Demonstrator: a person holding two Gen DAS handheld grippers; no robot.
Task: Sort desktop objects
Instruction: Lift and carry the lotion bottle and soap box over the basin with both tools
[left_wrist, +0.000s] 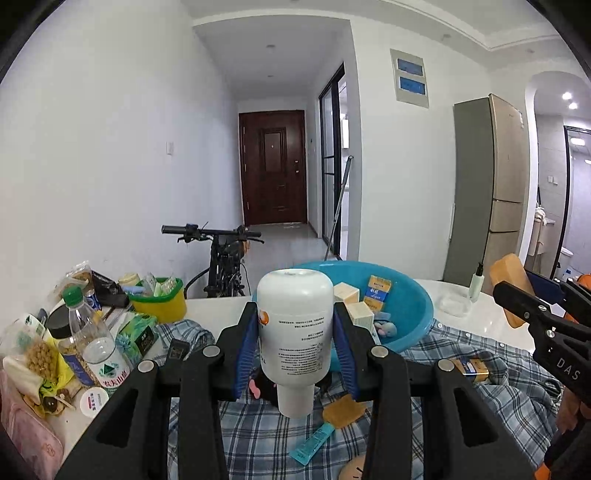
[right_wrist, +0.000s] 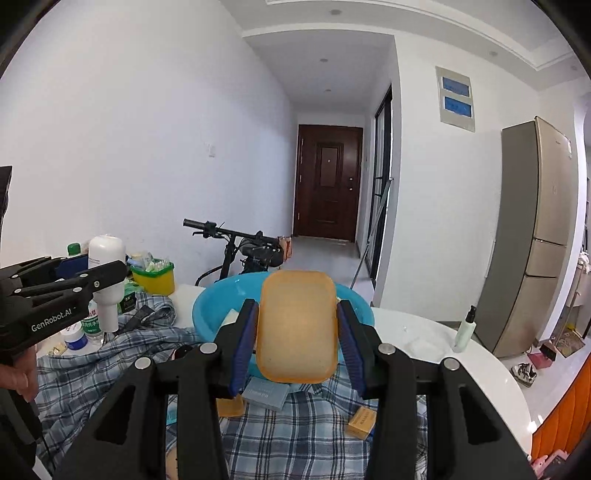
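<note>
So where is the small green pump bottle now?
In the right wrist view, the green pump bottle stands upright at the right on the white table, right of the blue basin.

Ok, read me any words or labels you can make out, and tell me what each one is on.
"GenRobot.AI": on the left tool's arm.
"DAS": on the right tool's arm.
White bottle held in the left tool: small print, too fine to read.
Yellow boxes in the blue basin, water bottle label: blurred.
</note>
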